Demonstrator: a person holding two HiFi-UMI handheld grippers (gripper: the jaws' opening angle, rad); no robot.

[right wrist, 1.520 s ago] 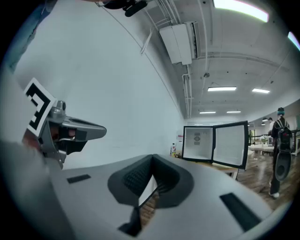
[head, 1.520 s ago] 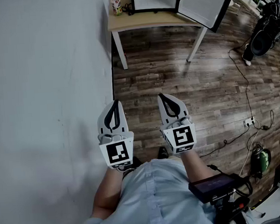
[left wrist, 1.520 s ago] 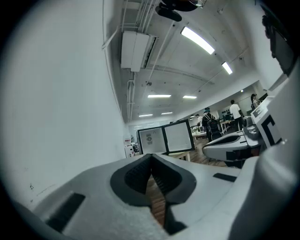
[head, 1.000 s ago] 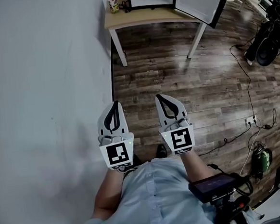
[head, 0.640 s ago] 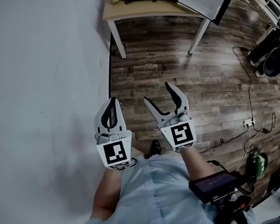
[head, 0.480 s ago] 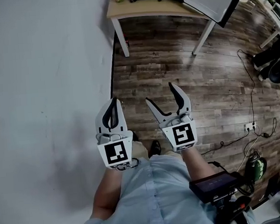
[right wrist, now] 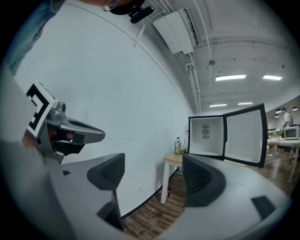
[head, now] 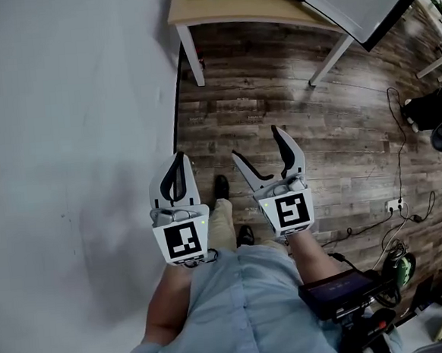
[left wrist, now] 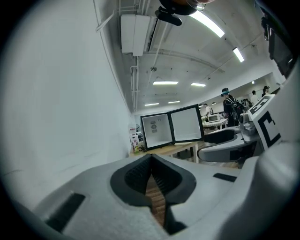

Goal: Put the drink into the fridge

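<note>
Right claw (head: pixel 256 142) is opening with nothing between its jaws, left claw (head: pixel 176 159) is pinched together empty, and the drink bottle (right wrist: pixel 178 145) stands right of centre on the worktop (right wrist: pixel 173 159) beside the open fridge (right wrist: pixel 205 134).

The left gripper (left wrist: pixel 151 161) has its jaws pressed together, nothing between them. Far ahead, a small fridge (left wrist: pixel 157 131) (door wide open) sits on a table (left wrist: pixel 176 148) by the wall (left wrist: pixel 61 108).

Head cam looks down; gripper cams share fridge (left wrist: pixel 157 131).
</note>
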